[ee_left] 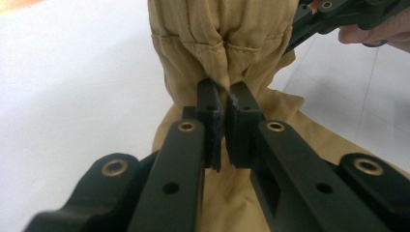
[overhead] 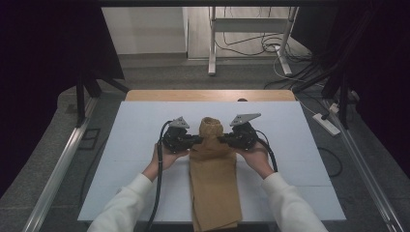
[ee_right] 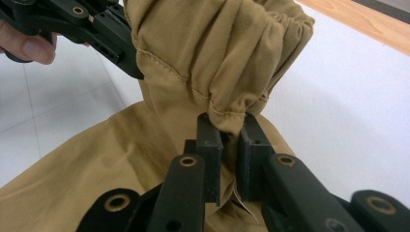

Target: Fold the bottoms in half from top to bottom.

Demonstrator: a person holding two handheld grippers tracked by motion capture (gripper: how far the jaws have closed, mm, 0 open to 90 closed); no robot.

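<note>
A tan cloth garment [overhead: 214, 183] lies lengthwise on the white table sheet [overhead: 135, 140], its far end bunched into a gathered, elastic-hemmed lump [overhead: 211, 126]. My left gripper [overhead: 197, 140] grips that end from the left, jaws shut on a fold of the tan fabric [ee_left: 227, 63]. From the right, my right gripper [overhead: 223, 140] pinches the stitched hem [ee_right: 227, 118] between its jaws. In the left gripper view the right gripper [ee_left: 338, 17] shows at the top right; in the right gripper view the left gripper [ee_right: 82, 24] shows at the top left.
The table's wooden far edge [overhead: 210, 95] lies beyond the white sheet. Metal rails [overhead: 58, 169] run along both sides. A desk frame [overhead: 251, 34] and cables [overhead: 270, 48] stand on the floor behind, with a power strip [overhead: 327, 123] at the right.
</note>
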